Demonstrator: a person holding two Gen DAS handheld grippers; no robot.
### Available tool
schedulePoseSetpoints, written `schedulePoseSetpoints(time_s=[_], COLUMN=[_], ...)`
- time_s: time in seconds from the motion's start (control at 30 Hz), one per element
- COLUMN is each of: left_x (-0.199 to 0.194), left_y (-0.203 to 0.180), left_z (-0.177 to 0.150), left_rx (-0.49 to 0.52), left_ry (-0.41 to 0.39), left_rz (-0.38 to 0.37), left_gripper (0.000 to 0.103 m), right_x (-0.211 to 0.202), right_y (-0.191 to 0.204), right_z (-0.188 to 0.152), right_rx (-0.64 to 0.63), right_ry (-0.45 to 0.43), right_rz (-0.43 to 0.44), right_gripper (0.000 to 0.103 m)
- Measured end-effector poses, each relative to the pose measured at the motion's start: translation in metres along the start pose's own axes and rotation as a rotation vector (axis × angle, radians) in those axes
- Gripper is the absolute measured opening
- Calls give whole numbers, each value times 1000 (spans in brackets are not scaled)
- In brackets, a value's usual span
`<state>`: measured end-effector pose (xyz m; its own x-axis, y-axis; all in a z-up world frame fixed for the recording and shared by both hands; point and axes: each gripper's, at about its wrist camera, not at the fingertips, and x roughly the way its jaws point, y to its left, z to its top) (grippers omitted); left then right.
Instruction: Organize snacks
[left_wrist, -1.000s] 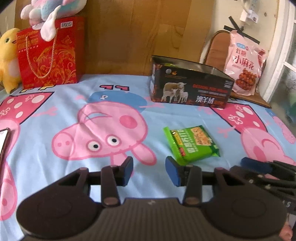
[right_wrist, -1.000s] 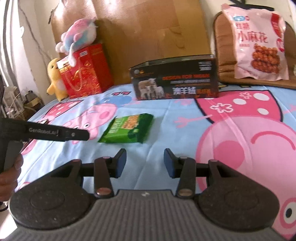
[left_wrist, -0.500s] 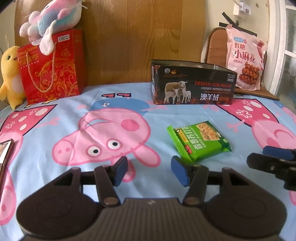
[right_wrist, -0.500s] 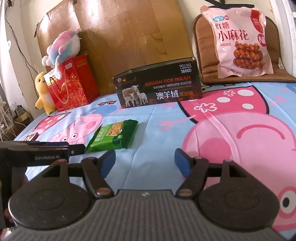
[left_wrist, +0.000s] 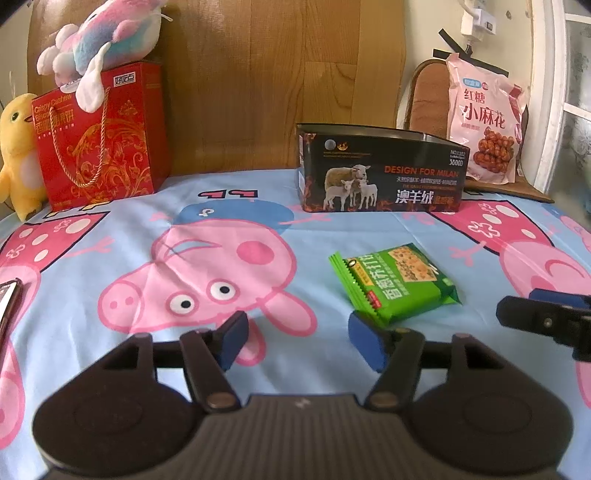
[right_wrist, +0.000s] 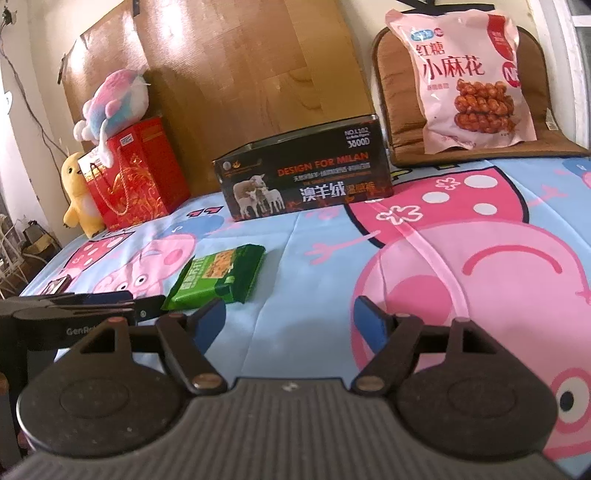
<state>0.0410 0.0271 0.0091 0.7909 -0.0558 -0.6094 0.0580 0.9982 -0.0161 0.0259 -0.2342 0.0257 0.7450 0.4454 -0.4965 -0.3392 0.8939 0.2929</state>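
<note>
Flat green crinkle-edged snack packet (left_wrist: 395, 284) lay on the pig-print blue sheet (left_wrist: 110, 258), at 1 o'clock of the left gripper (left_wrist: 297, 341), jaws apart and empty. Right gripper (right_wrist: 290, 323) likewise gaped. At 12 o'clock stood the black open-topped tin (left_wrist: 380, 173) lettered "DESIGN FOR MILAN".

**Two matching black grippers with blue-padded fingers**

The left gripper (left_wrist: 295, 341) is matte black: a ribbed central housing at 6 o'clock with a small pale mark, flanked by two round, disc-like shoulders at 7 and 5 o'clock. Angled black links carry coppery round rivets, and each finger ends in a blue pad (left_wrist: 364, 341). The right gripper (right_wrist: 290, 325) has the same build, with the same blue pads (right_wrist: 369, 325) and coppery rivets. Seen side-on at 9 o'clock in the right view, the left gripper's black body bears pale lettering, "GenRo", the rest hidden.
</note>
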Motion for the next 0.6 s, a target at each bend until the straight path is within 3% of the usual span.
schedulePoseSetpoints(time_s=[0.17,0.6], left_x=[2,3], left_y=[0,-1], left_z=[1,0], left_rx=[-1,4], left_ry=[14,20], left_rz=[-8,-4], left_gripper=[80,87], right_x=[0,-2], right_y=[-1,-1], right_z=[0,0], right_rx=[6,4], right_ry=[-4,-10], right_rz=[-12,-27], right_gripper=[78,78])
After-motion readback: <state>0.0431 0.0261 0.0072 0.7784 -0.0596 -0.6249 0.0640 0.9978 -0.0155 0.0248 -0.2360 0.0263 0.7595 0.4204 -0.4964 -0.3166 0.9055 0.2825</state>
